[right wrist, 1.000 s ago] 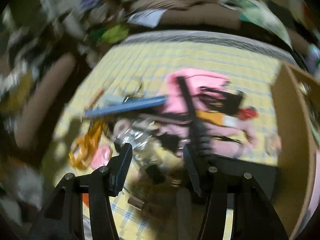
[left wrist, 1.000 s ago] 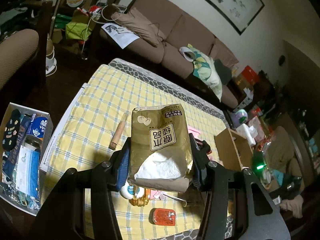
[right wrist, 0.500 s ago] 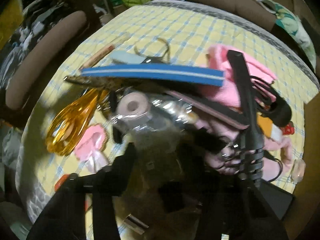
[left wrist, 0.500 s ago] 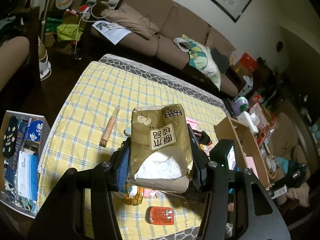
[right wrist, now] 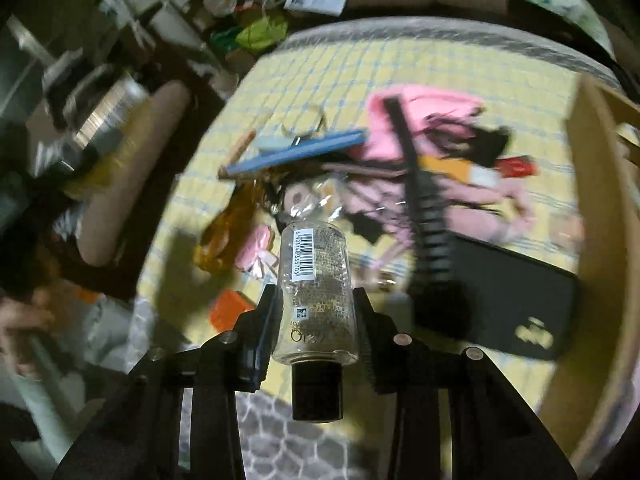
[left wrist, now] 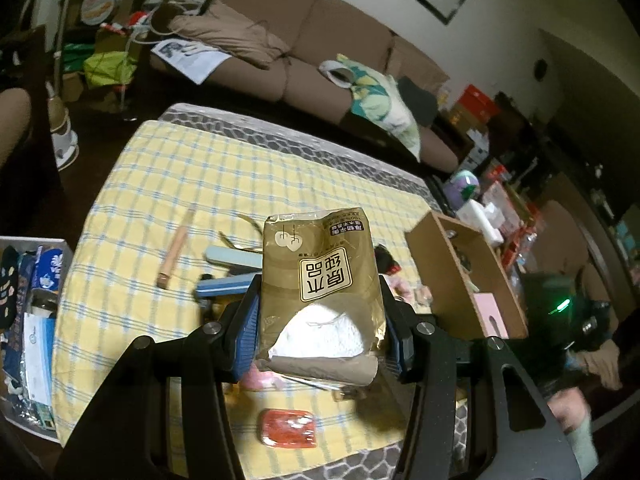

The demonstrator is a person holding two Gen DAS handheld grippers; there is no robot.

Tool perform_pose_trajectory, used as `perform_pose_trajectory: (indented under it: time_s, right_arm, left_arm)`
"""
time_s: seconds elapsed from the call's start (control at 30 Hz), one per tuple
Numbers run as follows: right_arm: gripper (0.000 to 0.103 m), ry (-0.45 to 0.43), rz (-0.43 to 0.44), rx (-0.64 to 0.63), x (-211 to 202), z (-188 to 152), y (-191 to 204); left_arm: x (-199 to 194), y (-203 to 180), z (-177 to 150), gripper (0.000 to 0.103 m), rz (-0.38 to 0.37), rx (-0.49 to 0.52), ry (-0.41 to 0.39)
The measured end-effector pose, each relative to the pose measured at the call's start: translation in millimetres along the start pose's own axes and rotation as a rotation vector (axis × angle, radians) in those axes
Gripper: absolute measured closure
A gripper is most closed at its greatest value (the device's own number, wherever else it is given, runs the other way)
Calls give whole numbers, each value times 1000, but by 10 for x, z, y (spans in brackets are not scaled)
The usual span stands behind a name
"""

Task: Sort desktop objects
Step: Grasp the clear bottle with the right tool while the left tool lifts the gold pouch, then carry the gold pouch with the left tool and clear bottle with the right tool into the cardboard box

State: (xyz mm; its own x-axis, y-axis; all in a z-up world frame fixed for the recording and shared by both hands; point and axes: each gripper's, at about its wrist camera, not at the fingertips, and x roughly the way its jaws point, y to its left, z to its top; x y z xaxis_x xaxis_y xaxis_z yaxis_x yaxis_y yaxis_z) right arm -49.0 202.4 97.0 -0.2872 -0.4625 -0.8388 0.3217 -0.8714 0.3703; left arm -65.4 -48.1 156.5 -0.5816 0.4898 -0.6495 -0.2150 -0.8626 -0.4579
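Left tool [left wrist: 320, 320] clamped on gold tissue pack [left wrist: 322, 284], held above tabletop [left wrist: 160, 184], left of wooden box [left wrist: 460, 280]; soft pack, liable to slip or crush

Right tool [right wrist: 316, 320] closed on clear bottle [right wrist: 316, 288], cap toward camera, left of wooden box [right wrist: 596, 240]; smooth round wall, liable to rotate, drop into clutter below

A clear bottle [right wrist: 316, 292] with a black cap was gripped between the fingers of the right gripper [right wrist: 316, 312], which had been empty a second before, and was raised at lower centre of the right wrist view. In the left wrist view, the cardboard box [left wrist: 460, 280] was brought further into frame at right.
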Motion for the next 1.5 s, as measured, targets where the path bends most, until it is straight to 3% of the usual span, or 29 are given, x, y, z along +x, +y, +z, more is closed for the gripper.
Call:
perform_pose_trajectory:
  time_s: [0.23,0.33,0.47,0.73,0.93,1.0,1.23,1.3,1.37,1.5]
  right_arm:
    - [66,-161,-151,103,-1105,-113,-594]
    - [66,-185,-214,165,-1346,-219,-963]
    - [66,-171,-272,245,-1369,-358,-1528]
    - [66,-185,-165,415,-1078,-339,-2247]
    - [62,-158,-169,407,-920,-303,-2363]
    - [57,-163,-170,398,-974,-354,-2377]
    - [56,-260,-284,372,-1488,-495,-2235]
    - [52,-318,-271,401,-1669,-511,-2162]
    - [38,-352,-266,420,-1756,-505,-2103]
    - [37,-364,-303,440,-1707,-486,-2093]
  left_arm:
    - [224,-624,-146,55,-104,71,56]
    - [368,-1012,-185,55,-145,110,82]
    - [636,-1604,-194,55,-164,173,118]
    - [1367,-2506,-140,55,-125,228,185]
    - [1771,-2749,-148,55,-74,244,219]
    - [1877,-2775,-154,55,-58,250,230]
    - [2269,-2977,-104,55,-1,283,253]
    - [2388,-3052,-114,55,23,304,265]
    - [2509,-3114,-134,55,50,327,278]
    - [2744,-3191,-159,55,126,388,285]
